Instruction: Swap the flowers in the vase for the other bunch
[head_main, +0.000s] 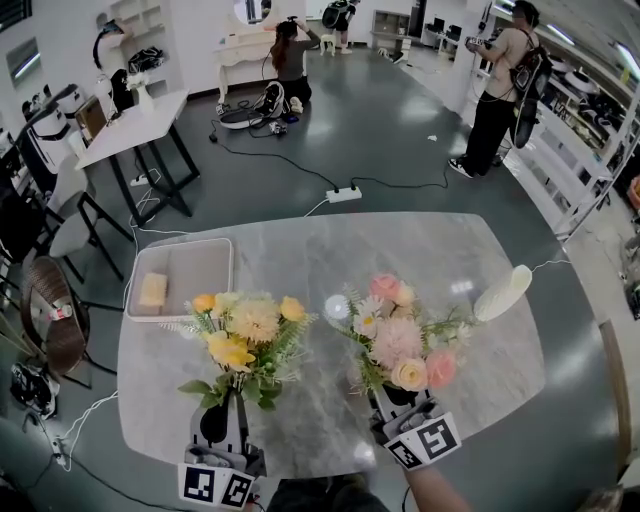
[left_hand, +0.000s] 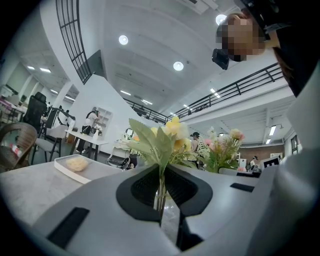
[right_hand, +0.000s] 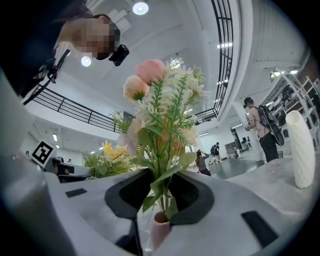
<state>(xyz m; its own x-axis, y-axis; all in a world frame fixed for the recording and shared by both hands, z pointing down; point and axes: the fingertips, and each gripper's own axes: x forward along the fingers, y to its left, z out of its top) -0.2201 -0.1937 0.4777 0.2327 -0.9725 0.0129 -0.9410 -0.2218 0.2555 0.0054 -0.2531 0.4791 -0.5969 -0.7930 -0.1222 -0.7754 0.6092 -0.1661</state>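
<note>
My left gripper (head_main: 228, 415) is near the table's front edge, shut on the stems of the yellow bunch (head_main: 245, 335), which stands upright. In the left gripper view a thin green stem (left_hand: 160, 192) is pinched between the closed pads. My right gripper (head_main: 398, 398) is at the base of the pink bunch (head_main: 400, 340). In the right gripper view its stems go down into a small pink vase (right_hand: 161, 222). The vase neck sits between the jaws with a gap on its left side. The right gripper (right_hand: 159, 192) is open around it. The two bunches stand side by side.
A tall white ribbed vase (head_main: 503, 292) stands on the marble table (head_main: 330, 250) to the right of the pink bunch. A white tray (head_main: 215, 250) with a yellowish sponge (head_main: 152, 290) lies at the back left. A power strip (head_main: 343, 194) and its cable lie beyond the table, with chairs at left.
</note>
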